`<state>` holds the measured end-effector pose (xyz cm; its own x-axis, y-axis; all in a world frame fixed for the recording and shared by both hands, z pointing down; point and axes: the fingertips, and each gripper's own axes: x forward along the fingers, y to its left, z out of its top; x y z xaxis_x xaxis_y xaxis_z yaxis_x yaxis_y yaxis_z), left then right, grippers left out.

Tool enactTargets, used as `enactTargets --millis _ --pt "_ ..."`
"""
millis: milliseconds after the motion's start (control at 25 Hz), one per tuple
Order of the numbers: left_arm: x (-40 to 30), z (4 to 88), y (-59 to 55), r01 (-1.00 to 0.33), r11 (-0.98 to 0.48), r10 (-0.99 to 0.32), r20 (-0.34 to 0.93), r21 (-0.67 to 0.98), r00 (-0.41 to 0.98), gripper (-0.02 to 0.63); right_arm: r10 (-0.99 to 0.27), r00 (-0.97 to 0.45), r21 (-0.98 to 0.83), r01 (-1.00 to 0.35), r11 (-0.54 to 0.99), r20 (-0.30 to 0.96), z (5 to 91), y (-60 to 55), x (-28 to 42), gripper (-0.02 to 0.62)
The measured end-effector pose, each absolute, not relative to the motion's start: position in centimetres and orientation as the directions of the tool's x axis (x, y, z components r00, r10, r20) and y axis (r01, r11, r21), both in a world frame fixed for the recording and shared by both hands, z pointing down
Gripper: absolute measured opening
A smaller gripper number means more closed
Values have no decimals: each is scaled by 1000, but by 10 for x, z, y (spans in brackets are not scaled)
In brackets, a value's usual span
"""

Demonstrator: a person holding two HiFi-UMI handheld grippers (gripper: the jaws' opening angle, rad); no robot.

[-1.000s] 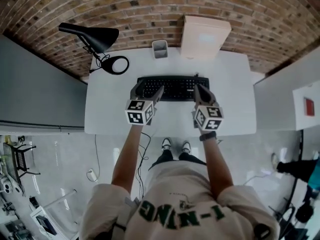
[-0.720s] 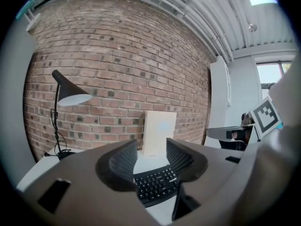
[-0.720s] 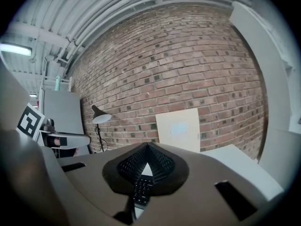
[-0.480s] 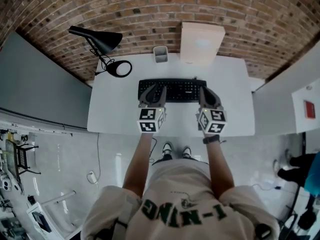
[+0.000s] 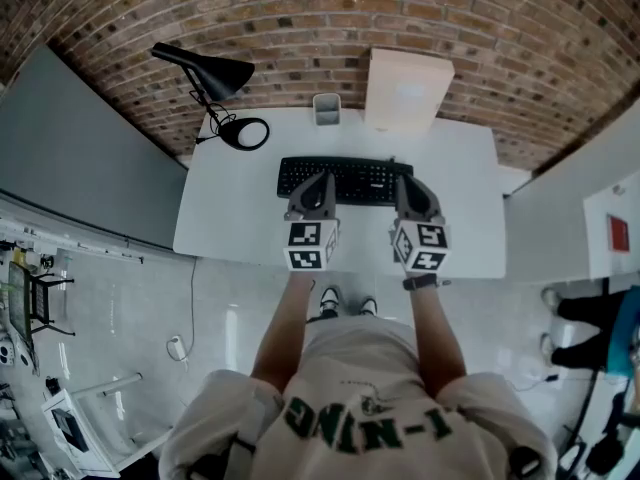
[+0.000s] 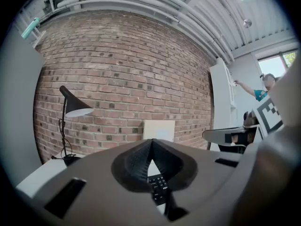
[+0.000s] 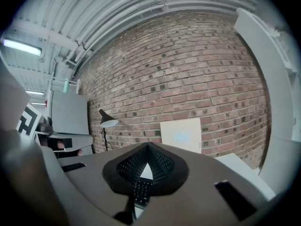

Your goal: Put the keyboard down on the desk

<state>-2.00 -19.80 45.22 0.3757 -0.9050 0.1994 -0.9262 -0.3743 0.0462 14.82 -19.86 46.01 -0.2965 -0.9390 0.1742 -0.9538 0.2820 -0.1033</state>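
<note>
At the centre of the head view, we see the keyboard (image 5: 350,178) lying flat on the white desk (image 5: 240,218), below the pen cup (image 5: 326,109) and the beige box (image 5: 408,90); a lamp (image 5: 215,73) stands at upper left. Left gripper (image 5: 320,180) and right gripper (image 5: 405,182) hang over the keyboard's lower edge, neither holding it.

In the left gripper view, we read the jaws as together at the tips; they have just been closing, nothing between them. Keys (image 6: 159,187) show through the gap lower down, beneath the jaws and not in them.

In the right gripper view, the jaws also meet at the tips and hold nothing; keys (image 7: 139,192) again sit below.

We judge the placing done and the step in hand as letting go and backing away. Next move calls for pulling both grippers toward the bottom of the frame without nudging the keyboard.
</note>
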Motion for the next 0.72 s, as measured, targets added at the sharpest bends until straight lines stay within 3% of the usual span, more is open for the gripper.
enactTargets --millis 720 --pt "-7 444 -187 -938 -346 -924 169 15 344 2 -929 -331 -90 -943 320 164 458 -194 161 2"
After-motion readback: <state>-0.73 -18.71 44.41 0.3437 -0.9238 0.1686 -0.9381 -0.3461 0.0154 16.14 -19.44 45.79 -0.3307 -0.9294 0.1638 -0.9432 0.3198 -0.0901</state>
